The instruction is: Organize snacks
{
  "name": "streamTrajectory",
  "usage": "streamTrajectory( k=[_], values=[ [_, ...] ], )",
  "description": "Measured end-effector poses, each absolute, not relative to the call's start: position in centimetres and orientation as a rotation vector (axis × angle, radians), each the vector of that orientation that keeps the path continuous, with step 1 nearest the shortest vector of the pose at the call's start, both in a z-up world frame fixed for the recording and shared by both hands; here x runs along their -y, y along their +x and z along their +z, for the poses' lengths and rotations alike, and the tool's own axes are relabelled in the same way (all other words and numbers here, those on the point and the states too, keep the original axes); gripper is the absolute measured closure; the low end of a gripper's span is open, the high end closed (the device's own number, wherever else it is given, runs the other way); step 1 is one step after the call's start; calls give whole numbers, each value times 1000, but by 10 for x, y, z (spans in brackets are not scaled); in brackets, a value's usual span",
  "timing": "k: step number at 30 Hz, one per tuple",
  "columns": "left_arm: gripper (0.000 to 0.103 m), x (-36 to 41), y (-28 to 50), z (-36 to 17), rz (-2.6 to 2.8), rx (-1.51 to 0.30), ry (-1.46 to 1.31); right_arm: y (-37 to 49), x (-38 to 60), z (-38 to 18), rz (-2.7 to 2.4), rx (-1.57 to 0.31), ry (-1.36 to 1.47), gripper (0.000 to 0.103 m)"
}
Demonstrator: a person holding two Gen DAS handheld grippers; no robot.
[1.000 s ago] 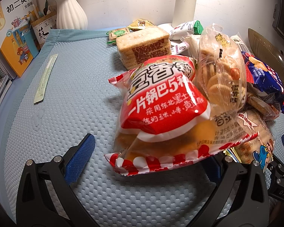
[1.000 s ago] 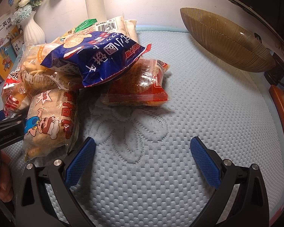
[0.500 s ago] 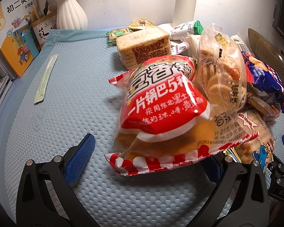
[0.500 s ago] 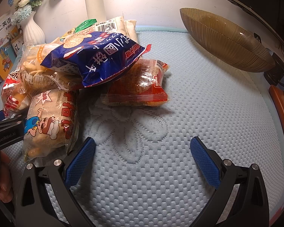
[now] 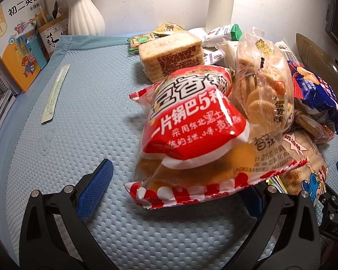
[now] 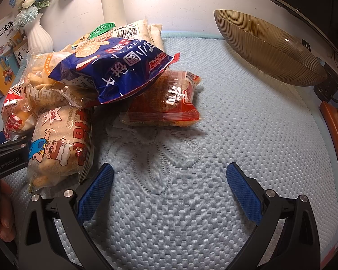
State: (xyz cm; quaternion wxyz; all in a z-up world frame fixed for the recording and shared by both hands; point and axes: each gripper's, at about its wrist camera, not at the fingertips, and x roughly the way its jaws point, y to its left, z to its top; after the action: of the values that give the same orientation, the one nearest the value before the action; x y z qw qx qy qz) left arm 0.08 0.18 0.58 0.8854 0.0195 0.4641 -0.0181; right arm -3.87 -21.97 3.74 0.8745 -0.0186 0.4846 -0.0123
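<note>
A heap of snack bags lies on the blue quilted mat (image 5: 83, 117). Nearest my left gripper (image 5: 173, 193) is a red-and-white rice crust bag (image 5: 191, 130); its crimped lower edge rests between the open jaws and hides most of the right finger. Behind it are a clear biscuit bag (image 5: 261, 85) and a wrapped cracker stack (image 5: 171, 56). My right gripper (image 6: 169, 191) is open over bare mat (image 6: 236, 135), nothing between its fingers. Ahead of it lie a blue bag (image 6: 115, 69), a red packet (image 6: 164, 101) and a cartoon-print bag (image 6: 58, 144) by its left finger.
A ribbed brown bowl (image 6: 266, 47) stands at the back right. A white vase (image 5: 84, 9), books (image 5: 18, 42) and a white lamp post (image 5: 219, 6) line the wall. A thin paper sleeve (image 5: 55, 90) lies on the left. An orange object (image 6: 333, 126) edges the right.
</note>
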Motion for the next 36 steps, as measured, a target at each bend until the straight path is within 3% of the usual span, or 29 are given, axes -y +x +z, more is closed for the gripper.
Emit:
streamTrajectory(
  k=[22,27,32,36],
  values=[
    [3,-16,-13,14,-136,-1010,22,-43,240,50,34,-1033,54,5],
    [3,-42,-27,38,-261,-1030,-54,-51,241,68,151,-1022,155,5],
    [3,-59,-17,77,-398,-970,-149,-42,202,92,251,-979,73,5],
    [3,-56,12,74,-381,-987,-162,-29,178,87,259,-972,31,12]
  ],
)
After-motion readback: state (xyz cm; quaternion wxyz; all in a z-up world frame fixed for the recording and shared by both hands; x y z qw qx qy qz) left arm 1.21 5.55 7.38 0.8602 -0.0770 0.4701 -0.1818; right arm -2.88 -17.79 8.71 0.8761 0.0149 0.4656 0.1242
